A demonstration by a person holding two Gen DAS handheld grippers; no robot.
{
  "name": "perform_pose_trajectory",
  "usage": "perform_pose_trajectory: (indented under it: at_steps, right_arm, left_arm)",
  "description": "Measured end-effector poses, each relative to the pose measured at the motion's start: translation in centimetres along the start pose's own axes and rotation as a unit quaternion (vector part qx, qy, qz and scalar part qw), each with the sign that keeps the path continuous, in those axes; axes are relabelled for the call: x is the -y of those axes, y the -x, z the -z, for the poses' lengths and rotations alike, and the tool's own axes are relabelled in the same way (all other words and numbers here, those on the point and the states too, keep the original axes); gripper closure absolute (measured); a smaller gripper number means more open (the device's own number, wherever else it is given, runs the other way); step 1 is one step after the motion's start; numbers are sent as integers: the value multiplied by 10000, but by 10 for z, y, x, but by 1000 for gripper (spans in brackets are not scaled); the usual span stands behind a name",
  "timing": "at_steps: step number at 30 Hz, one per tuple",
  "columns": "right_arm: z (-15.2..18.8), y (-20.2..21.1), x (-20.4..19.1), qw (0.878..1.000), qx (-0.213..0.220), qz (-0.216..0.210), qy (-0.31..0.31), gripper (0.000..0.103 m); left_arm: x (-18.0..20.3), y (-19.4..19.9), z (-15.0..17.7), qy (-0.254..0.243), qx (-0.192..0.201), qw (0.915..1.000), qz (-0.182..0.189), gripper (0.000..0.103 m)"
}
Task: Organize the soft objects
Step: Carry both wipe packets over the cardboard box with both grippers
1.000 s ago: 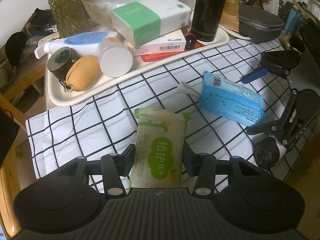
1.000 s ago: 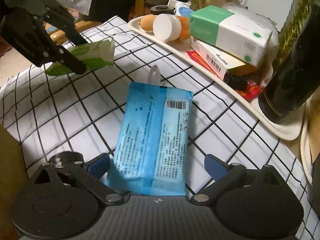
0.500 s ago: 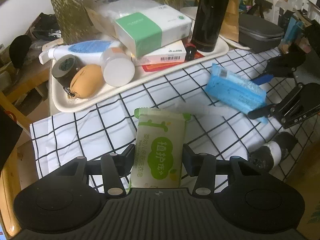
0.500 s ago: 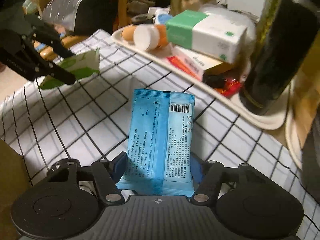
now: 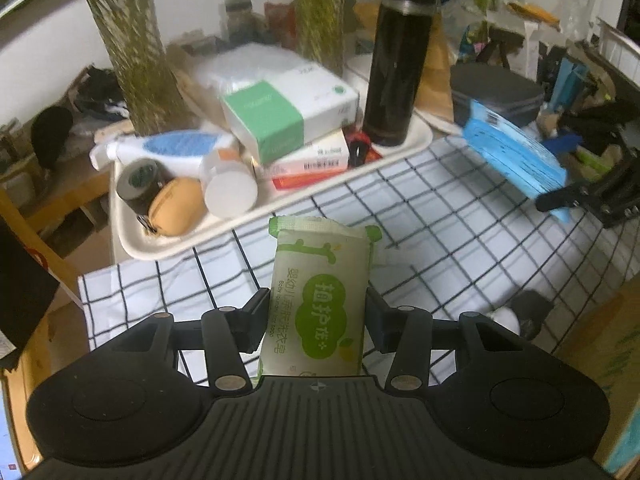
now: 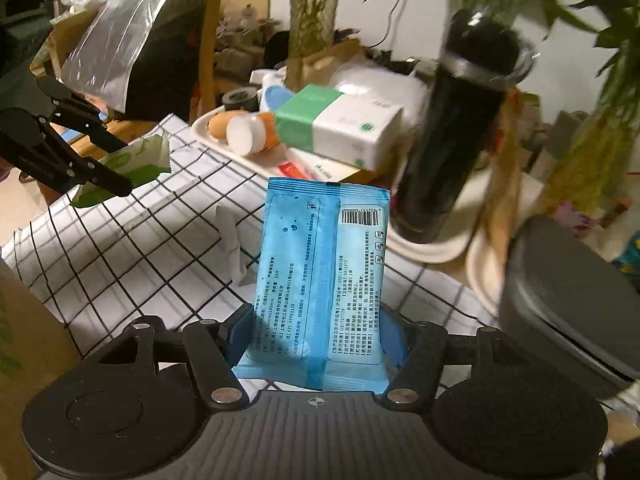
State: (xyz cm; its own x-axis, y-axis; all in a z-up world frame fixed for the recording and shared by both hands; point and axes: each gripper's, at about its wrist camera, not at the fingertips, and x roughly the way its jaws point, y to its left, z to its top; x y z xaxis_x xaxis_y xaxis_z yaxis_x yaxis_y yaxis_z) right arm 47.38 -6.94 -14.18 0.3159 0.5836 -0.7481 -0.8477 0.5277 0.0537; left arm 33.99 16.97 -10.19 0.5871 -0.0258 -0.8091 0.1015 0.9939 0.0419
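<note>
Left wrist view showed the left gripper [image 5: 316, 312] clenched on the green pack [image 5: 320, 300]; the right gripper [image 6: 316, 336] clasped the blue pack [image 6: 320, 280]; both looked light, squashy, best pinched mid-body.

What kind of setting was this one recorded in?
Most likely a lived-in home, at a cluttered table: a checked tablecloth, a tray crowded with a tissue box and a black flask, and potted plants behind it.

Two close wrist fisheyes angled down, sharing the checked cloth [image 5: 440, 216] and tray [image 6: 432, 246].
</note>
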Motion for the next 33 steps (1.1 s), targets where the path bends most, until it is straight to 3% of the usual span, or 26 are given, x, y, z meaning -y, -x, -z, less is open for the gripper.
perform_pose_trajectory:
  at_steps: [12,22,33]
  right_arm:
    - [17,81,-27,9975,537,329,-311,36]
    - [32,124,-63,9947,938,177,-391,36]
    - [48,156,-101,9923,1209,-95,-233,35]
  left_arm:
    - [42,51,-4,-202,497,9982,-261,55]
    - [67,105,1,-327,698,9963,-373,55]
    - [104,152,25,-541,723,9957,-219,55]
